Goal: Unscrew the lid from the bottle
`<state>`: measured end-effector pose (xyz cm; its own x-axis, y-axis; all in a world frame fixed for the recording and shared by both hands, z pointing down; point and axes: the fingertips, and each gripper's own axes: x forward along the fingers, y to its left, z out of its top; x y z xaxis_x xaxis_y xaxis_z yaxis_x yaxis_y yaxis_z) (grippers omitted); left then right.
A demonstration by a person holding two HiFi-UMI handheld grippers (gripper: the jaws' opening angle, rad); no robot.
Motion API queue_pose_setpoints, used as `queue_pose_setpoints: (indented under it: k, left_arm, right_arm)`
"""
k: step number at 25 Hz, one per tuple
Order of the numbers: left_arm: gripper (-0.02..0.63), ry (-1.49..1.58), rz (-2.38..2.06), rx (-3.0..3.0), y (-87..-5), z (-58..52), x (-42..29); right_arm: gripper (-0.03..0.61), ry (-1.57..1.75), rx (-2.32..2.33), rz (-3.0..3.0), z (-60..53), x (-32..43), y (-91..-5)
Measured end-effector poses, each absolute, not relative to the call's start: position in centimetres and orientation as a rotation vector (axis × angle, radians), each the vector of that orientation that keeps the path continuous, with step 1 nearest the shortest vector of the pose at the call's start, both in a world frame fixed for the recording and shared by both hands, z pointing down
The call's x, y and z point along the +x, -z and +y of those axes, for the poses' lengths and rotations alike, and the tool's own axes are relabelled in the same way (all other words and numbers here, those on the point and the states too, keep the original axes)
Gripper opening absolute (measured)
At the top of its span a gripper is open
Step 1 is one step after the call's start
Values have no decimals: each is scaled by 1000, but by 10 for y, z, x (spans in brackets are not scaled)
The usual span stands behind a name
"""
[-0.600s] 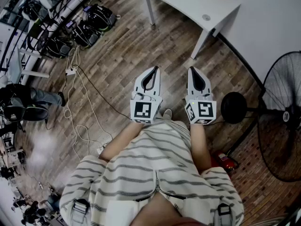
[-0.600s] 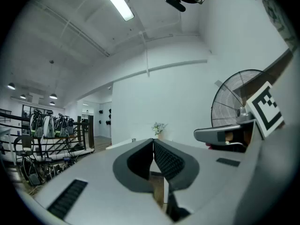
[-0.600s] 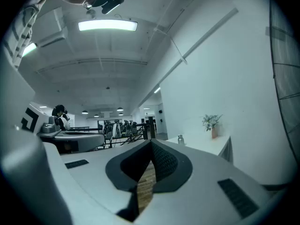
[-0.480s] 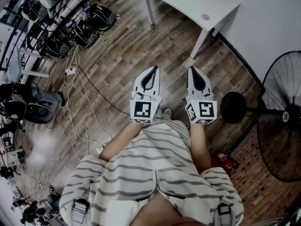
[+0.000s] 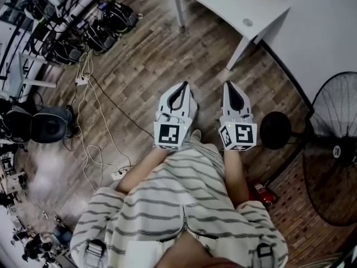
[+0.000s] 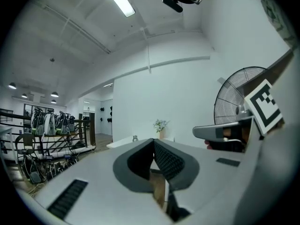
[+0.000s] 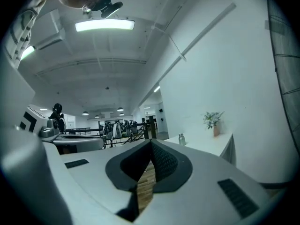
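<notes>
Over the wood floor (image 5: 139, 66), two tongs closed empty: left tongs (image 5: 182, 86), right tongs (image 5: 229, 86); one bottle (image 7: 182, 139) beyond.

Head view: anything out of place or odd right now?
Nothing spilled or damaged. Loose cables trail across the floor. The bottle stands upright on the white table, well ahead of the left gripper and right gripper, both shut and empty.

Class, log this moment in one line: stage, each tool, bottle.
stage: before approach | left tool: shut, empty | right tool: shut, empty | bottle: on white table, untouched
</notes>
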<state>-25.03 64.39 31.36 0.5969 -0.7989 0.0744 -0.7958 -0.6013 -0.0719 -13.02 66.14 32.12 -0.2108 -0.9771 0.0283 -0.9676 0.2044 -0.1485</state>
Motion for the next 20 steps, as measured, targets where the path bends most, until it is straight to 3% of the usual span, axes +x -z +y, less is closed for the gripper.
queue_pose_setpoints:
  k: [20]
  left_arm:
    - [0, 161, 1436, -2791, -303, 379, -185]
  right_arm:
    - [8, 196, -1961, 2423, 403, -66, -302]
